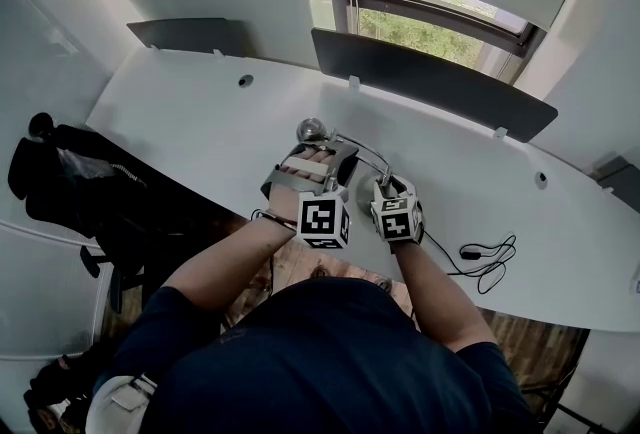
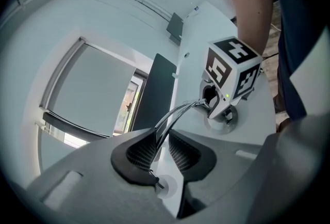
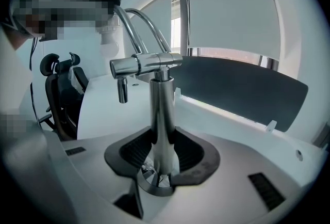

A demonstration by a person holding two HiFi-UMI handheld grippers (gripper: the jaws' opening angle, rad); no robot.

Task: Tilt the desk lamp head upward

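**While the right gripper (image 3: 161, 153) pins the post (image 3: 161, 109), the left gripper (image 2: 160, 149) clamps the curved rods (image 2: 178, 112)**

As the person bends over the white desk (image 1: 180, 112), both bare forearms reach forward with the elbows bent. The two hands sit side by side near the desk's front edge. The lamp (image 3: 152, 64) stands there, straight in front of the person, on its round base (image 2: 210, 125).

The right hand is the lower one. Its gripper points forward and down at the foot of the lamp, and its jaws stand wide, one pad pressed on each side of the upright chrome post just above the base.

The left hand is higher and rolled over to one side, so its own view shows the desk steeply slanted. Its gripper also points forward and down, looking over the right gripper's marker cube. Its jaws are almost together, gripping the two thin rods that arch up from the top of the post.

From the head view the left gripper covers most of the lamp's head. Only a rounded chrome part (image 1: 312, 129) shows just beyond the fingertips. A black cable (image 1: 485, 257) lies coiled on the desk to the right of the hands.
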